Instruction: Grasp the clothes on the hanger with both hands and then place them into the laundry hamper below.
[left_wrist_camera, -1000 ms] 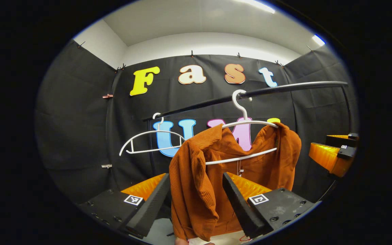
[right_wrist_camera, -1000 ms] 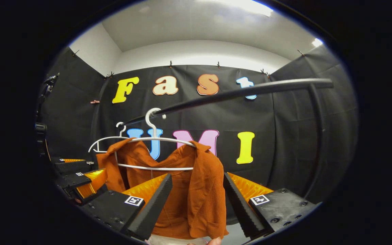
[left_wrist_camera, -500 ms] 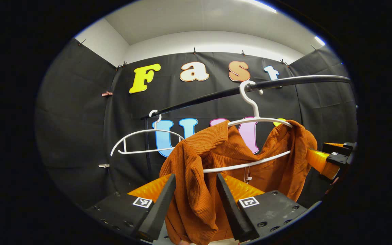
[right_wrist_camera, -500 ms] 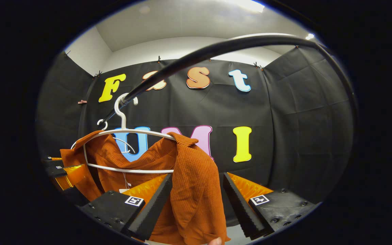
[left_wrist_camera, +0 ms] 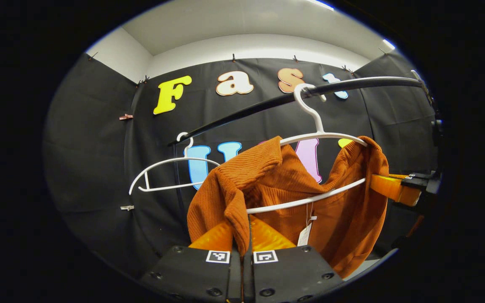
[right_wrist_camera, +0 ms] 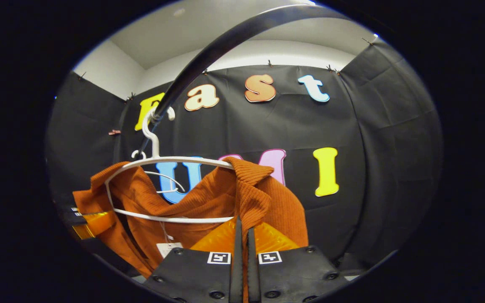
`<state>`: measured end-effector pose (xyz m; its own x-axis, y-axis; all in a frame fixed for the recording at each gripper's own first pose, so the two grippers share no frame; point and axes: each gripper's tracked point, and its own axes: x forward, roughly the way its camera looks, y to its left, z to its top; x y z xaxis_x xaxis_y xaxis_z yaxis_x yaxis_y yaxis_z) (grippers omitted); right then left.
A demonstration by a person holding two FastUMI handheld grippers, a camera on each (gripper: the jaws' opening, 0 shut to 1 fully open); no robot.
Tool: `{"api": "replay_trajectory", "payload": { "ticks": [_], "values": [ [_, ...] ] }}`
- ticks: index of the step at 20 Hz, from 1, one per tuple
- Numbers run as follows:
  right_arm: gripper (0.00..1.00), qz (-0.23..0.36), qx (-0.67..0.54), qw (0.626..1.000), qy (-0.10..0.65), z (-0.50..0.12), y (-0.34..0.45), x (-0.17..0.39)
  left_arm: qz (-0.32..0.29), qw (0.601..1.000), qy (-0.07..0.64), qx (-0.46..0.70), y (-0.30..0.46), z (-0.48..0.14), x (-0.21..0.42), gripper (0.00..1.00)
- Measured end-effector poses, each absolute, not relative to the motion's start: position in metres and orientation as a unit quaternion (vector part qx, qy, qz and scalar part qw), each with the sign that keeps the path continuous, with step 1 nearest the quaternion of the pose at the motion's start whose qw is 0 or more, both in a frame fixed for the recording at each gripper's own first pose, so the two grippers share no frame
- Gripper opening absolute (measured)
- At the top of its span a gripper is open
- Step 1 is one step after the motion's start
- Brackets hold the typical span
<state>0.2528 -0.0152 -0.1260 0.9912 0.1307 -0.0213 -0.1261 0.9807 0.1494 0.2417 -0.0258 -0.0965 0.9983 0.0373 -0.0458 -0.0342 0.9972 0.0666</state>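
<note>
An orange ribbed garment point(left_wrist_camera: 284, 185) hangs on a white hanger point(left_wrist_camera: 310, 139) hooked over a black rail point(left_wrist_camera: 267, 103). In the left gripper view my left gripper point(left_wrist_camera: 242, 244) is shut on a fold of the garment's near shoulder. The right gripper point(left_wrist_camera: 398, 187) shows at the garment's far shoulder, its fingertips hidden by cloth. In the right gripper view the orange garment point(right_wrist_camera: 209, 202) drapes over the white hanger point(right_wrist_camera: 162, 162), and my right gripper point(right_wrist_camera: 242, 244) is shut on the shoulder fold in front of it. The left gripper point(right_wrist_camera: 86, 221) sits at the far left, pressed into the cloth.
A second, bare white hanger point(left_wrist_camera: 162, 168) hangs farther left on the rail. The black rail point(right_wrist_camera: 209, 54) arcs close overhead in the right gripper view. A paper tag point(left_wrist_camera: 304, 235) dangles inside the garment. Black cloth walls close in the booth on all sides.
Both grippers moved forward onto the garment's shoulders and went from open to shut, each pinching a fold of the orange cloth. The hanger tilted slightly.
</note>
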Motion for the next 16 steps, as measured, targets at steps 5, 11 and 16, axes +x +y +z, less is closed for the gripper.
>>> {"api": "replay_trajectory", "payload": {
  "ticks": [5,11,16],
  "values": [
    [0.04,0.081,0.157,0.982,0.060,-0.138,-0.015,0.253,0.019,0.999,0.027,0.033,-0.016,-0.095,0.244,0.03],
    [0.04,0.107,0.210,0.970,0.064,-0.122,-0.031,0.253,0.021,0.999,0.035,0.009,0.002,-0.074,0.250,0.05],
    [0.04,0.121,0.201,0.969,0.077,-0.132,-0.040,0.249,0.028,0.999,0.040,0.002,0.020,-0.063,0.254,0.05]
  ]
}}
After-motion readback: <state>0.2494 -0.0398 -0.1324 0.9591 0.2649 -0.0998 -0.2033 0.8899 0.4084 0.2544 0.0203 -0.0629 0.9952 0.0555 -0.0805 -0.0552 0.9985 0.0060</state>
